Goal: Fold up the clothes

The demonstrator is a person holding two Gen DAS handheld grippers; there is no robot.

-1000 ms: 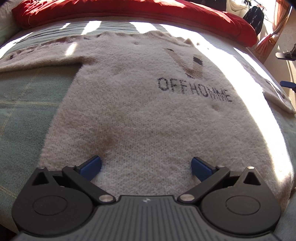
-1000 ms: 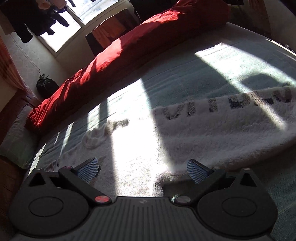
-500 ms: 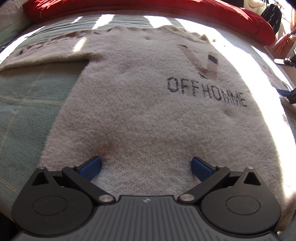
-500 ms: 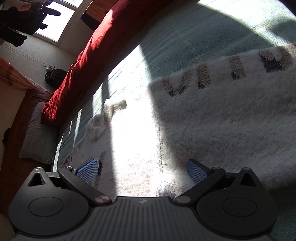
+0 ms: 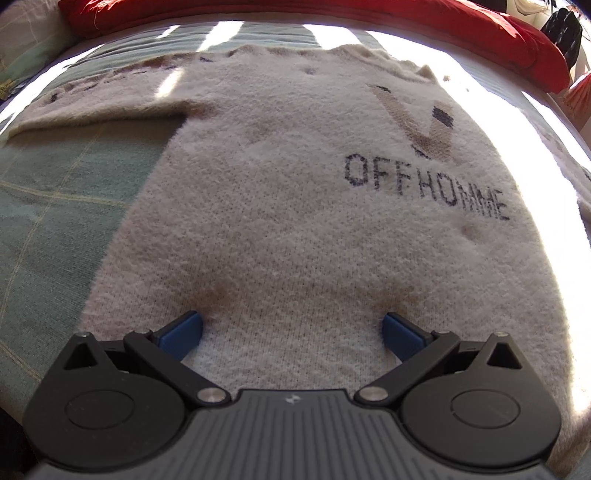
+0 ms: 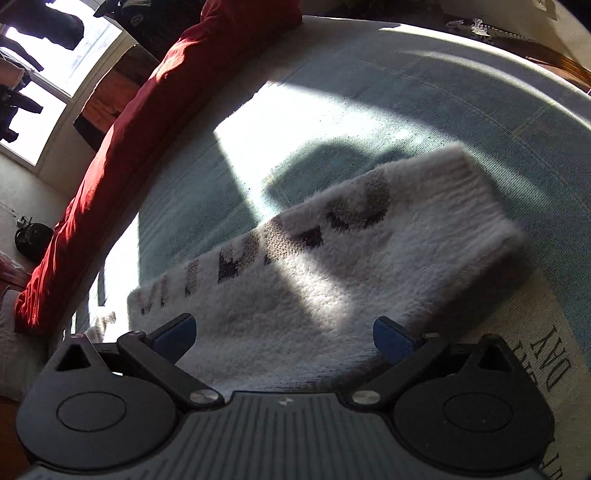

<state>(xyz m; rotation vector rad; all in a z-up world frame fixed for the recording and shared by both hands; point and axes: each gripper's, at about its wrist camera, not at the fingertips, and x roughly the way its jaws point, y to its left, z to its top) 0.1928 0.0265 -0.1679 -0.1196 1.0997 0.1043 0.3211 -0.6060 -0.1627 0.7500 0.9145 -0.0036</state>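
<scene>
One cream sweater (image 5: 295, 206) lies flat, front up, on my green checked bedspread (image 5: 55, 206), its "OFF HOMME" lettering (image 5: 424, 188) toward the far right of the body. My left gripper (image 5: 291, 332) sits low over the near hem with both blue pads (image 5: 183, 330) spread wide on the knit and nothing pinched between them. My right gripper (image 6: 282, 334) is equally wide open and empty, poised over the one sleeve (image 6: 332, 251) that stretches away to the right, its ribbed cuff (image 6: 476, 195) at the far end. One red duvet (image 5: 332, 11) bunches along the far edge of the bed. Only the right view shows the window (image 6: 40, 92), dark clothes (image 6: 33, 18) hanging by it, and printed letters (image 6: 554, 365) on the bedding near right; only the left shows the sweater's body.
</scene>
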